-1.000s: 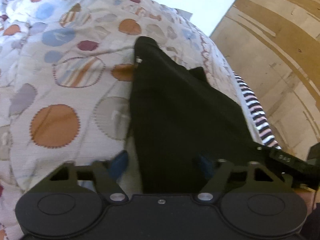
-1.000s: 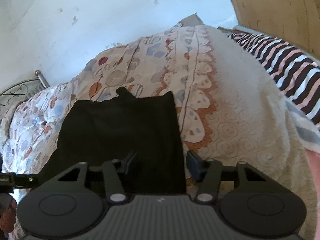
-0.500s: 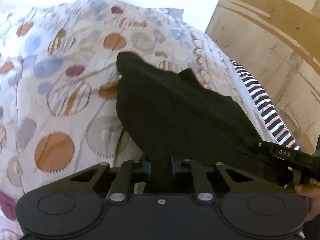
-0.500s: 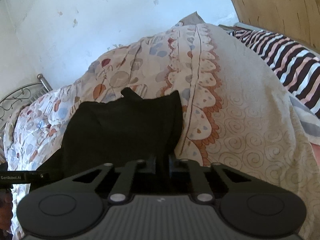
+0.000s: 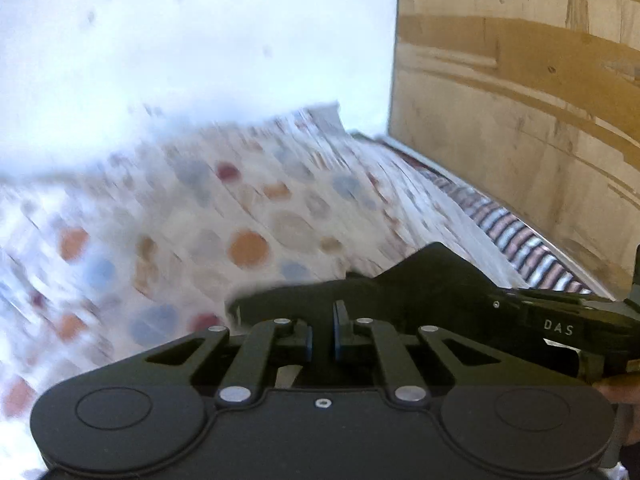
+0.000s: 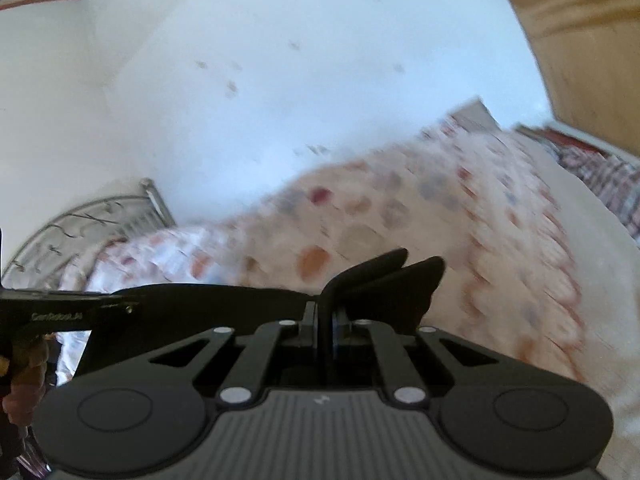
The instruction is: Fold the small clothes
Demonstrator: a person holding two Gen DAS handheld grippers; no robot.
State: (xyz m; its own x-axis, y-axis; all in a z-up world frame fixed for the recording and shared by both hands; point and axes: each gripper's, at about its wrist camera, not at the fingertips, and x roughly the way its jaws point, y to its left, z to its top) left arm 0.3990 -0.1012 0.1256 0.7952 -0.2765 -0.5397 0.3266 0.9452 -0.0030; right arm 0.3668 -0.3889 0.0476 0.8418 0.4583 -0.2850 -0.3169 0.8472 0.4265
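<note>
Both tongs hold the same black cloth (image 5: 424,280). Your left tongs (image 5: 322,334) are closing the last little bit, and their pads already pinch a near edge of it. Past them, the spotted bedspread (image 5: 248,216) looks blurry. A wooden cupboard (image 5: 520,80) stands at the far right, with a striped cloth (image 5: 520,240) lying along the bed in front of it.

Your right tongs (image 6: 324,332) are pressed together on another near edge of the cloth (image 6: 380,280). A fold of it sticks up like two little wings just beyond the fingers. The cloth hangs between your two hands, up off the bed. The metal bed rail (image 6: 100,216) shows at the left, under the white wall (image 6: 280,80).

You look to be at the lifting step, with the first fold not yet made. Next, you likely need to carry both held edges forward together, at the same height. Lay them down on the far part of the cloth, and only then let go. Keep both grips tight, or an edge could slip out.
</note>
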